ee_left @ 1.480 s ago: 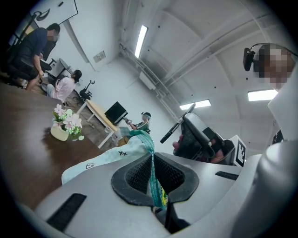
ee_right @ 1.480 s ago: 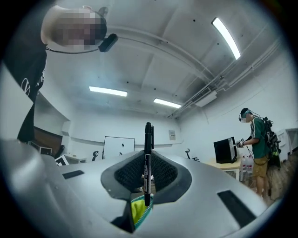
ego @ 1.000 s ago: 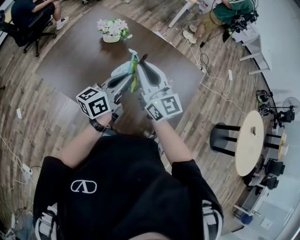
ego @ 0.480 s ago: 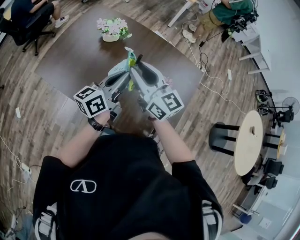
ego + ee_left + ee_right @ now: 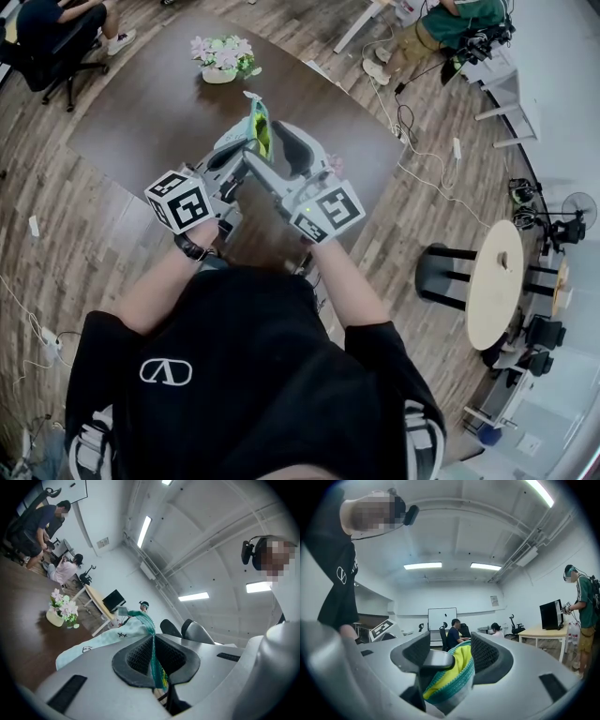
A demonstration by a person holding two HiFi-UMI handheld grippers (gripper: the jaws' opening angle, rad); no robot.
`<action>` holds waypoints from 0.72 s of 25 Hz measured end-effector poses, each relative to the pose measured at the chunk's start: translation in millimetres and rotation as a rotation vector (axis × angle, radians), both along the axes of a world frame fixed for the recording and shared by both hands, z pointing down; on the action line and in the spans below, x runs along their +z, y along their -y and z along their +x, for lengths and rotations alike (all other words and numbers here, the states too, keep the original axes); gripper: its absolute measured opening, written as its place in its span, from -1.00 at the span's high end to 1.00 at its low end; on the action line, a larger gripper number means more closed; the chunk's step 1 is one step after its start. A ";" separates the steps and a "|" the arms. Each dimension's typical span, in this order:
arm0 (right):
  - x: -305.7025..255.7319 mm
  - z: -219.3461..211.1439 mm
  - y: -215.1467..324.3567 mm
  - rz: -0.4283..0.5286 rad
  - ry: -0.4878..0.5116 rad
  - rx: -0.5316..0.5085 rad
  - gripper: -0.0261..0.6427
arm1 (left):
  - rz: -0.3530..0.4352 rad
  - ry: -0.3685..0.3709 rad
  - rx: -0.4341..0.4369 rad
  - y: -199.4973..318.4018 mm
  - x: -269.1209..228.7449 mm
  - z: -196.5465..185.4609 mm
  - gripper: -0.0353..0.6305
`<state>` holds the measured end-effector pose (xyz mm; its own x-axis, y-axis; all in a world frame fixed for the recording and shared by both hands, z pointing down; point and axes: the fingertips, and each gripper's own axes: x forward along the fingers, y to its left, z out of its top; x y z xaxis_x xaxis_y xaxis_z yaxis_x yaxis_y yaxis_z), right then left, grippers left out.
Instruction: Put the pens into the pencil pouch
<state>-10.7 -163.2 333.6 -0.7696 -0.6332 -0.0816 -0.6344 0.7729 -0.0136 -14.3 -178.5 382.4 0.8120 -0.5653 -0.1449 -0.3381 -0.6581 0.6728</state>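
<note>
A pale mint pencil pouch [image 5: 256, 120] with a teal zipper edge and yellow lining hangs in the air over the brown table [image 5: 141, 112], held up between both grippers. My left gripper [image 5: 246, 148] is shut on the teal zipper edge [image 5: 153, 658]; mint fabric [image 5: 112, 638] trails off to the left of it. My right gripper [image 5: 277, 150] stands open, its jaws having just been opening, and the pouch's yellow-lined mouth [image 5: 452, 672] sits between them. No pen shows in any view.
A pot of pink flowers [image 5: 223, 61] stands on the table's far side and also shows in the left gripper view [image 5: 61, 611]. People sit at the upper left and upper right. A round white table [image 5: 497, 281] and a black stool [image 5: 439, 274] stand on the right, with cables on the floor.
The right gripper's jaws have spread wide apart, where they were close together on the pouch before. The pouch and both grippers have shifted slightly away from me.
</note>
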 end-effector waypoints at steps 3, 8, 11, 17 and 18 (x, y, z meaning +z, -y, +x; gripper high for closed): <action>-1.2 4.3 -0.5 0.003 -0.001 0.013 0.17 | 0.000 0.005 -0.002 1.6 0.5 0.3 0.85; -8.5 24.2 2.2 -0.009 0.070 0.071 0.17 | 0.006 0.057 -0.017 3.8 12.5 -1.5 0.85; -5.9 38.6 1.5 -0.013 0.077 0.120 0.17 | 0.023 0.151 -0.035 9.8 35.5 -7.9 0.85; 9.7 83.5 -17.7 -0.076 0.103 0.222 0.17 | 0.054 0.405 -0.053 23.3 107.1 -15.8 0.85; 14.4 89.9 -20.7 -0.088 0.104 0.238 0.17 | 0.054 0.450 -0.048 26.5 124.1 -16.5 0.85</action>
